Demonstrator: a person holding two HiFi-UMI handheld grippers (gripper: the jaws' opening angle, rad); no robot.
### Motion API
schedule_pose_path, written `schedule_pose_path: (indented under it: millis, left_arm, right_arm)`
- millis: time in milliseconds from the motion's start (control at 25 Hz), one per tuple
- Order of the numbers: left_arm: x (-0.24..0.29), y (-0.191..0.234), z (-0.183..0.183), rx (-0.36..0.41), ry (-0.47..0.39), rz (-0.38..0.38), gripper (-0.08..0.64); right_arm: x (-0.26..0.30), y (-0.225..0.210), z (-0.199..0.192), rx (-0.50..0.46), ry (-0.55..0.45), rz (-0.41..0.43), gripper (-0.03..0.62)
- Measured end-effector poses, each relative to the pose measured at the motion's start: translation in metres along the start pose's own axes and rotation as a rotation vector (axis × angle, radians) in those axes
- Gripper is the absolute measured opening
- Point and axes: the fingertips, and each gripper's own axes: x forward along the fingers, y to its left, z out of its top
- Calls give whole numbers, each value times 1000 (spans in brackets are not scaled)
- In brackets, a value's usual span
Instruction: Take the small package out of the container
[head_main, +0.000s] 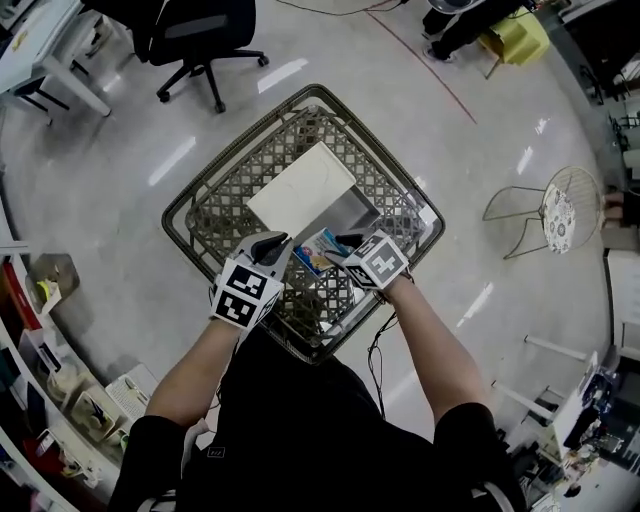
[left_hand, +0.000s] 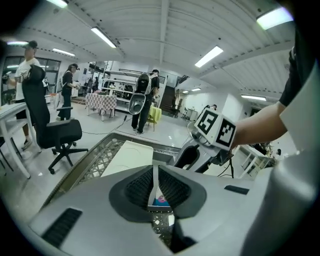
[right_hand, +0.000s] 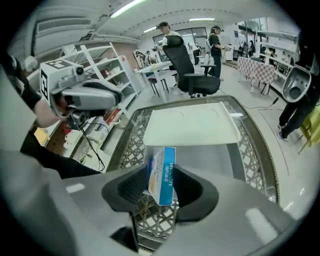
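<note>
The small blue-and-white package (head_main: 318, 250) is at the near end of the wire basket (head_main: 200, 190), held between both grippers. My left gripper (head_main: 280, 243) is shut on a thin white edge of the package (left_hand: 161, 200), as the left gripper view shows. My right gripper (head_main: 345, 242) is closed around the package (right_hand: 162, 175) from the other side, and both pads touch its faces. The package stands on edge above the basket's mesh floor. A flat white box (head_main: 300, 185) lies in the basket beyond it.
A black office chair (head_main: 195, 40) stands beyond the basket, and a wire stool (head_main: 560, 215) is to the right. Shelves and clutter line the left side (head_main: 60, 380). Several people stand at tables far off (left_hand: 70, 85).
</note>
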Motion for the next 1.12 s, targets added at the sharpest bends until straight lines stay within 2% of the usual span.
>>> schedule_pose_path:
  millis: [160,320,480,600,680,880,920,1000,1120]
  left_arm:
    - [31,-11,-8,23,38,-50,49]
    - [49,-19,-15,22,64,-88,58]
    - [64,-22,-28,50,128,-95,58]
    - [69,-20,-34,61,142,-93,57]
    - [69,-19,-32,65,138,-99,58]
    - [71,-18,-31,72,137,-119,58]
    - [71,-18,-30,70,137,-124,58]
    - [69,-17,-27,69,130,-132,58]
    - [63,-14,-19,59,105,-146,57]
  right_arm:
    - [-7,23,5,-15,-54,33,167]
    - [-9,45,7,-22,-93,53,163]
    - [-7,60,8,-13,-118,81,163]
    - [-6,59,7,-26,-123,46,164]
    - [-4,55,4,-34,-107,9,206]
    - [13,52,-6,5,-74,-17,226]
    - [18,50,-8,12,-64,-29,223]
    - [28,44,-11,20,-47,-65,147]
    - [37,37,-10,42,-36,-107,94]
